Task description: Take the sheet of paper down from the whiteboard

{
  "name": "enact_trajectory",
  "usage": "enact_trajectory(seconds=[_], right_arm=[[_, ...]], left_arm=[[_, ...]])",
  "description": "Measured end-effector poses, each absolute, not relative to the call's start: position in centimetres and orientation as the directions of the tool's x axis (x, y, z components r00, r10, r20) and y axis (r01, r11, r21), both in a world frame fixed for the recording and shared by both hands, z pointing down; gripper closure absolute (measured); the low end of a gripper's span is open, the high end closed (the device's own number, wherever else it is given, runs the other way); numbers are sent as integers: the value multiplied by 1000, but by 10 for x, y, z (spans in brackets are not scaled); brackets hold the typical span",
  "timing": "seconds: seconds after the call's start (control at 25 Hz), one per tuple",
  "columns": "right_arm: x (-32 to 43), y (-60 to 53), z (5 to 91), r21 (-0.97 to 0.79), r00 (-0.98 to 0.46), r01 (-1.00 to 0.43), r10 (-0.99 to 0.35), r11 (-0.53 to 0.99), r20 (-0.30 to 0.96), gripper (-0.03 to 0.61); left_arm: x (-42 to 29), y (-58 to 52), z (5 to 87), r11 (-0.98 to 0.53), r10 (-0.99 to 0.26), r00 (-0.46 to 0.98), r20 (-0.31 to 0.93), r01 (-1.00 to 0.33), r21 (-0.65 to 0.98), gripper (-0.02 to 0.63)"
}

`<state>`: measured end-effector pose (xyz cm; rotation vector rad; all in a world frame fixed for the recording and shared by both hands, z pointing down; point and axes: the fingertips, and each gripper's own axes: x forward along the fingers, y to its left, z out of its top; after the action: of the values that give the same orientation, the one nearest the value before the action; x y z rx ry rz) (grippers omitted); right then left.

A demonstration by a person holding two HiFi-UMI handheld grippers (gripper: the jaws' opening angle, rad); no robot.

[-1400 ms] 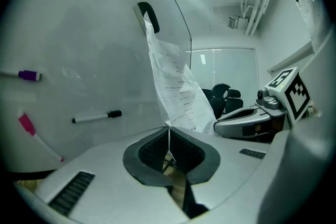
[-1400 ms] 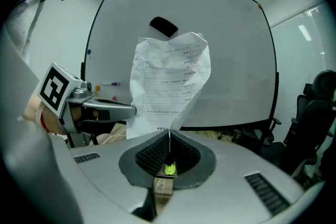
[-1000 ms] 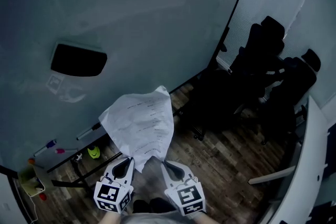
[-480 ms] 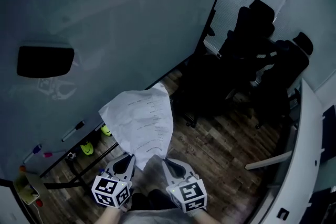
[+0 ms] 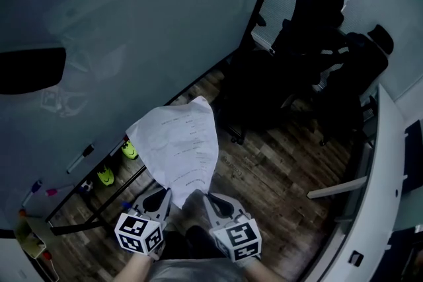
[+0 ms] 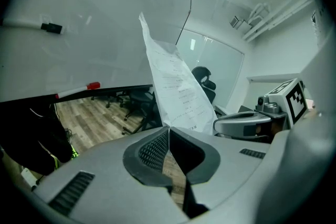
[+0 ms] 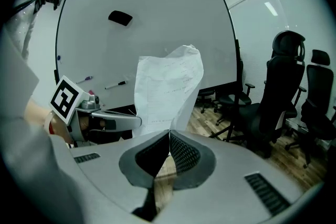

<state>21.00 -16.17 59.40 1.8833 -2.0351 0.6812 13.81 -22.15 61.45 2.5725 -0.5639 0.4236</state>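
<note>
In the head view the sheet of paper (image 5: 177, 150) stands clear of the whiteboard (image 5: 145, 16), held at its lower edge by the left tool (image 5: 162, 196) and the right tool (image 5: 205, 198). Left gripper view: the jaws are closed on the sheet. Right gripper view: the same (no gap shows). The taking down looks done.

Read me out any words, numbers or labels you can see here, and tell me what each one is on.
Sheet: printed lines, too small and blurred to read.
Marker cubes: black-and-white square patterns, no letters.
Whiteboard: faint marks only, nothing legible.
So no readable text.
</note>
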Motion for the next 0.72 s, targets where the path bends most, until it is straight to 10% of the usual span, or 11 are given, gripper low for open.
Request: enact_trajectory(seconds=[0.72], right_arm=[[230,-137,623,-171,-77,-985,-828,-23,556,560]], left_arm=[[146,-203,649,-804,-234,857,459,-436,404,595]])
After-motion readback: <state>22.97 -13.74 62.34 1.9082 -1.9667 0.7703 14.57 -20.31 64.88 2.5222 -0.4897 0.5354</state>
